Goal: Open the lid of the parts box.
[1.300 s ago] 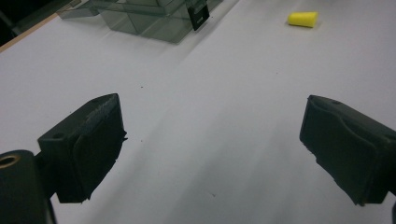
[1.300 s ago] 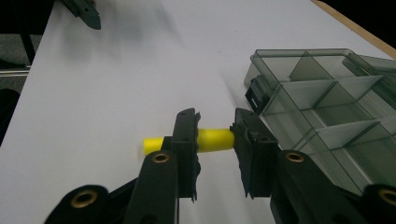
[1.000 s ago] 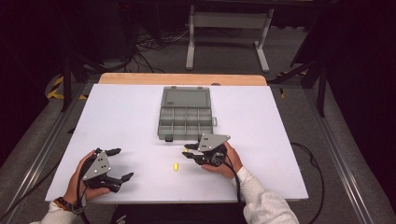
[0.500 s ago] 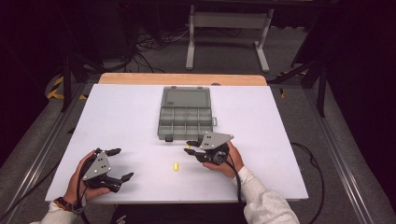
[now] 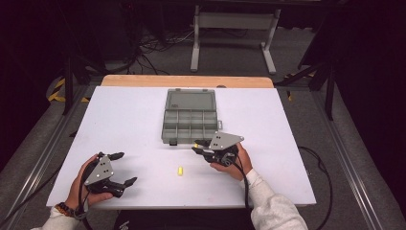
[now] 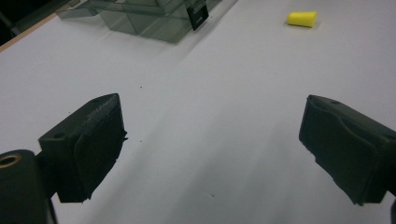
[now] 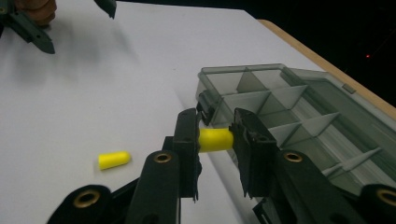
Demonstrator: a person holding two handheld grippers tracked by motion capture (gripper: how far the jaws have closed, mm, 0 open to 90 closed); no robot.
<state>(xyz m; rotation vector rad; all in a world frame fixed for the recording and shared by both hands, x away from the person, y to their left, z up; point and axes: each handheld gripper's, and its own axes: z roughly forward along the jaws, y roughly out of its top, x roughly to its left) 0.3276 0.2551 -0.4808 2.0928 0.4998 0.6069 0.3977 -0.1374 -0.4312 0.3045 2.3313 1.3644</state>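
You work at a white table with a wooden far edge, on grey floor where cables trail beside a pale metal stand, the room beyond apparently dark.

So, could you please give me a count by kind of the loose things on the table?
Yellow earplugs: 2, one between the right tongs, one lying on the table
Grey compartment box: 1
Total: 3

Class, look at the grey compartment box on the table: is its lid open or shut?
Open. The grey compartment box has its lid folded back flat on the table, and the dividers of its compartments lie exposed in the right gripper view.
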